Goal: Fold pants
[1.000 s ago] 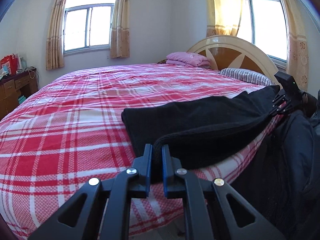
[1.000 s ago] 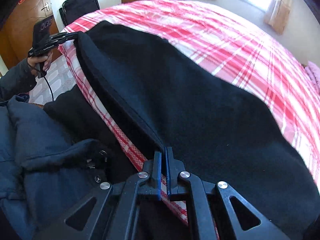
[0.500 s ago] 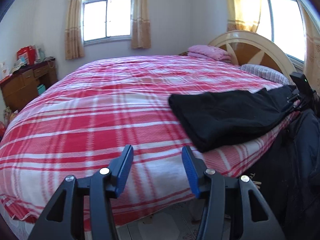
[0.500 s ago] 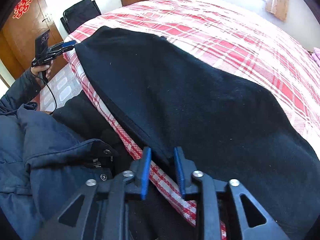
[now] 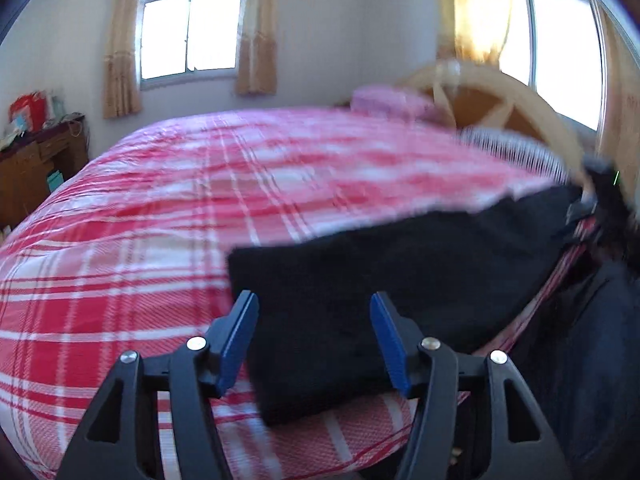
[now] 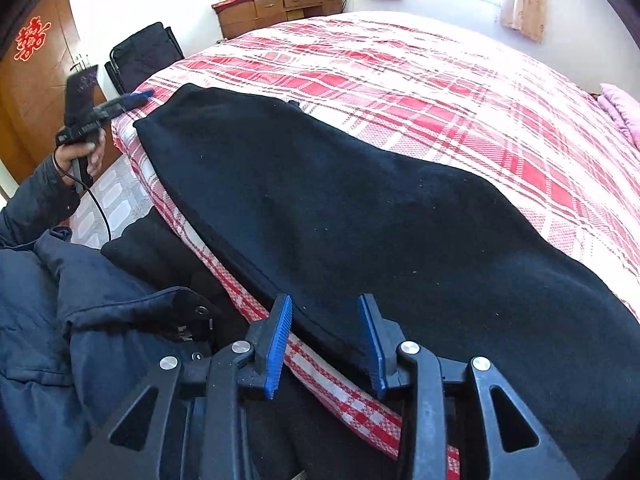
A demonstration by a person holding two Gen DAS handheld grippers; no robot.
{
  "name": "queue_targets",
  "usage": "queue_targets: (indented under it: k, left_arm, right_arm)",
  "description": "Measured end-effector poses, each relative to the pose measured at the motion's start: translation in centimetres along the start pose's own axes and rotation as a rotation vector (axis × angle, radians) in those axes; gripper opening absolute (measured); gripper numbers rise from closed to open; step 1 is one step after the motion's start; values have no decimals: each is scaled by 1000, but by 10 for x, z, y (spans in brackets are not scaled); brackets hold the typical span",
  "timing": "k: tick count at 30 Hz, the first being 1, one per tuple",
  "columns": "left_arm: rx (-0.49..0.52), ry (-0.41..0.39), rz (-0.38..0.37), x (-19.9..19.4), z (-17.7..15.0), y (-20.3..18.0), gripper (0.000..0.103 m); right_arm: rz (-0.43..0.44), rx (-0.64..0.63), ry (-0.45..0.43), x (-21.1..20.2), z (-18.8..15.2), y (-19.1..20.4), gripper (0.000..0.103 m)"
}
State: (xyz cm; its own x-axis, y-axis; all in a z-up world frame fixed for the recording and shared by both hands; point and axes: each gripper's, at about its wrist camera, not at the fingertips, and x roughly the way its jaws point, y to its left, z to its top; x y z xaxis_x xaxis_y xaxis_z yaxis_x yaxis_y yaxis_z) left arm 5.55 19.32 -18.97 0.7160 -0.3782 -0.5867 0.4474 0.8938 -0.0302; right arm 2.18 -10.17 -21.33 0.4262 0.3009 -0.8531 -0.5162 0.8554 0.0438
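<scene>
The black pants (image 5: pixel 400 272) lie folded in a long strip along the near edge of the bed (image 5: pixel 160 240). My left gripper (image 5: pixel 314 298) hovers before their short end, its jaws opening; the cloth shows between the blue pads (image 5: pixel 240 340) without touching them. My right gripper (image 6: pixel 326 300) is at the other end with its jaws opening. The long edge of the pants (image 6: pixel 360 208) runs between its pads, which do not press on it. In the right wrist view a hand (image 6: pixel 80 152) holds the left gripper (image 6: pixel 120 102) just off the far end.
The bed's red plaid cover (image 6: pixel 440 80) stretches behind the pants. A wooden headboard (image 5: pixel 500 96), a pink pillow (image 5: pixel 388 100) and a striped pillow (image 5: pixel 512 148) lie at its head. A dresser (image 6: pixel 280 4) and black chair (image 6: pixel 144 52) stand beyond. The person's dark jacket (image 6: pixel 60 320) fills the bedside.
Both grippers were shut on the pants' edge and have let go and opened. The left one swung off to the left and came back toward the short end.
</scene>
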Motion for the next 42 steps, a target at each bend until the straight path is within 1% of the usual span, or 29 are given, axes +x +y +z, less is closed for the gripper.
queue_targets:
  k: [1,2,3,5,6,8,10,11,13,15,18,20,21,23,24,25,27,29,32,35,37,39,42]
  left_arm:
    - [47,52,31,10,-5,-9,61]
    - [118,66,80,15,-10,-20,61]
    - [174,60,109,13,-11,-28,63]
    - [183,81,89,10,-7,-32,64]
    - [178,77,78,6,-2,-34,64]
    - [178,40,60,-4,11,-41,64]
    - [183,-5,20,-13,28,-52,65]
    - [184,-23,-10,-17,37,-60,67]
    - [197,-49,-82,-15,56,-78,74]
    - [225,-59,-159,-5,73,-100,75]
    - [282,-52,-278,21,98,-135,75]
    - [314,-29,-368,43,114,-160,75]
    - [324,-13,-408,55,121,-171,75]
    - [357,34,-491,78,132,-214,75]
    - [371,50,-515,84,134,-229,75]
    - [396,72,-551,95,136,-253,75]
    - [432,95,-602,104,137,-286,75]
    - [465,117,-639,116,136,-321,75]
    - [481,139,-680,122,134,-354,75]
    - [507,165,-699,129,129,-379,75]
    - [523,184,-684,133,127,-386,74]
    - [534,190,-646,139,126,-389,74]
    - [508,206,-653,143,127,-384,68]
  right_arm:
    - [-6,4,-4,-3,-2,-2,37]
    - [-13,8,-10,-6,-5,-4,37]
    - [-25,17,-17,-10,-8,-8,37]
    - [-46,49,-26,-17,-14,-18,37]
    - [-59,76,-34,-22,-18,-27,37]
    - [-75,132,-57,-32,-24,-43,37]
    - [-109,193,-81,-43,-30,-58,37]
    - [-129,219,-94,-50,-32,-65,37]
    - [-173,274,-128,-66,-40,-80,37]
    - [-223,327,-164,-85,-50,-94,37]
    - [-296,429,-218,-118,-70,-121,37]
    - [-347,514,-253,-140,-85,-140,37]
    - [-371,578,-274,-152,-94,-153,37]
    - [-393,687,-311,-170,-112,-171,37]
    - [-402,755,-333,-179,-123,-183,37]
    - [-408,809,-351,-185,-133,-192,37]
    - [-419,895,-380,-194,-150,-206,37]
    - [-415,945,-395,-198,-163,-215,37]
    - [-419,971,-407,-200,-173,-224,37]
    - [-400,996,-421,-199,-180,-229,37]
    - [-393,1010,-430,-199,-185,-232,37]
    - [-392,1012,-438,-199,-186,-231,37]
    - [-382,1009,-444,-196,-184,-229,37]
